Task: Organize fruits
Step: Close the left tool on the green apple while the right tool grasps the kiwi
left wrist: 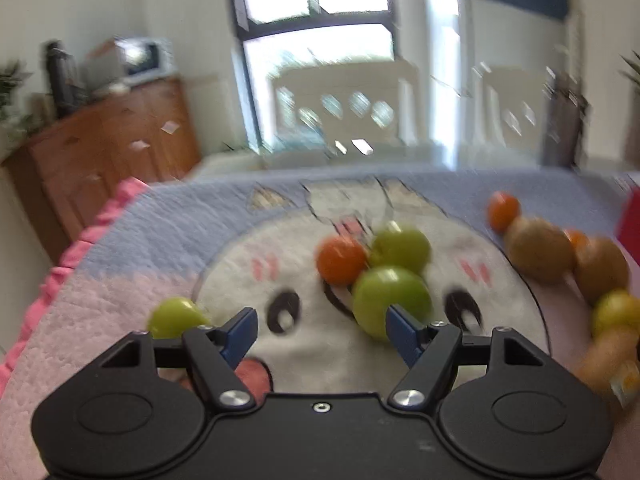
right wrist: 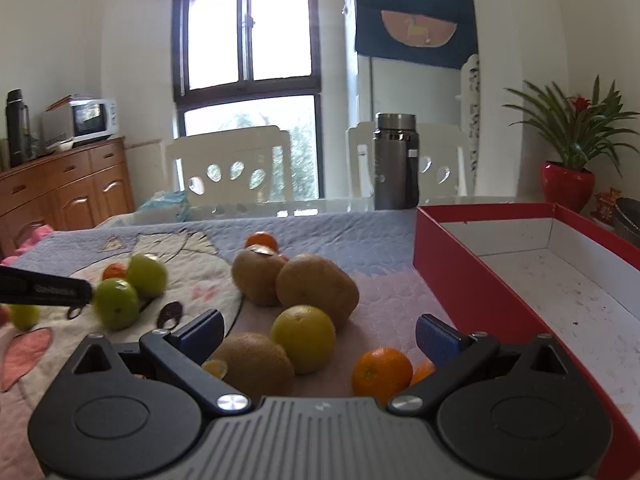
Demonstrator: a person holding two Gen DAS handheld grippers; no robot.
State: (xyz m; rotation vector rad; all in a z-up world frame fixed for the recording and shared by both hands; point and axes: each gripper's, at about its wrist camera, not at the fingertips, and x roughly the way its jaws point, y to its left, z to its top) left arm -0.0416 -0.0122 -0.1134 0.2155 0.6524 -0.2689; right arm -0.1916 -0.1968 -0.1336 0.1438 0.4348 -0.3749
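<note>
Fruits lie on a cartoon-face blanket [left wrist: 120,260]. My left gripper [left wrist: 322,334] is open and empty; a green fruit [left wrist: 390,300] sits just beyond its right fingertip, with another green fruit [left wrist: 400,246] and an orange [left wrist: 340,260] behind. A third green fruit [left wrist: 174,316] lies left. My right gripper [right wrist: 320,334] is open and empty above a kiwi [right wrist: 252,362], a yellow lemon [right wrist: 304,338] and an orange [right wrist: 380,368]. Two kiwis [right wrist: 316,284] lie farther on. The left gripper's finger [right wrist: 44,290] shows at the left edge.
A red box [right wrist: 472,280] with a white inside stands at the right of the blanket. A grey flask [right wrist: 396,160] stands behind on the table, with white chairs beyond. A wooden cabinet [right wrist: 68,188] is at the far left.
</note>
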